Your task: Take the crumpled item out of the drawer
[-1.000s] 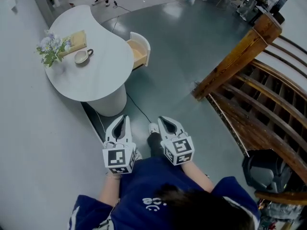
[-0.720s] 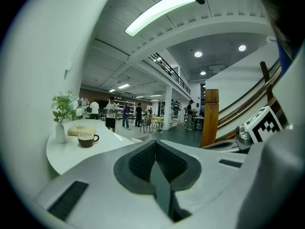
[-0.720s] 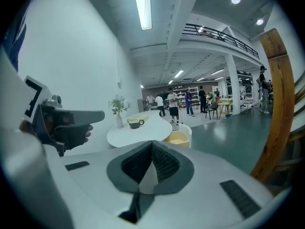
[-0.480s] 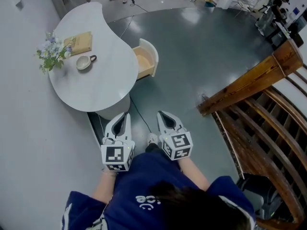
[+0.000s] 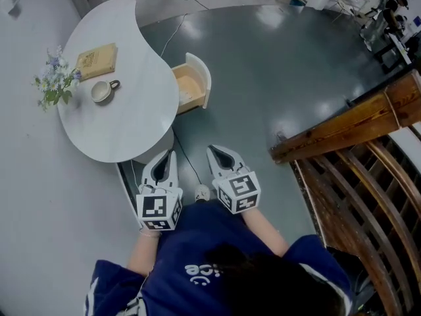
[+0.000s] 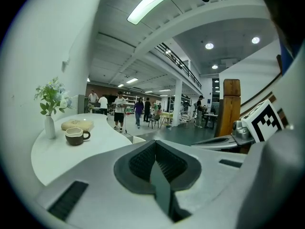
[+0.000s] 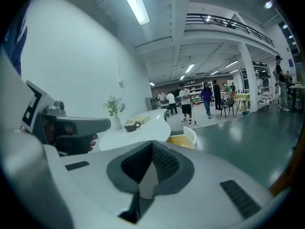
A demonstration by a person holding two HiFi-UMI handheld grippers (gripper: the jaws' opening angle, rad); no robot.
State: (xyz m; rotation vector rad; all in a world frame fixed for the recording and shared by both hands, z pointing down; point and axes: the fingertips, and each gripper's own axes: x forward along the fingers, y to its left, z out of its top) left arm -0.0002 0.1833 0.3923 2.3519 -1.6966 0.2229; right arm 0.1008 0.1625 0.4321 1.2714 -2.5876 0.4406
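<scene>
Left tongs (image 5: 172, 154) and right tongs (image 5: 211, 149), closed, face open drawer (image 5: 201, 78).

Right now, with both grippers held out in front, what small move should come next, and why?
Probably a step closer to the open drawer at the side of the white table: the left gripper and right gripper are both shut, empty and well short of it, with floor between.
</scene>
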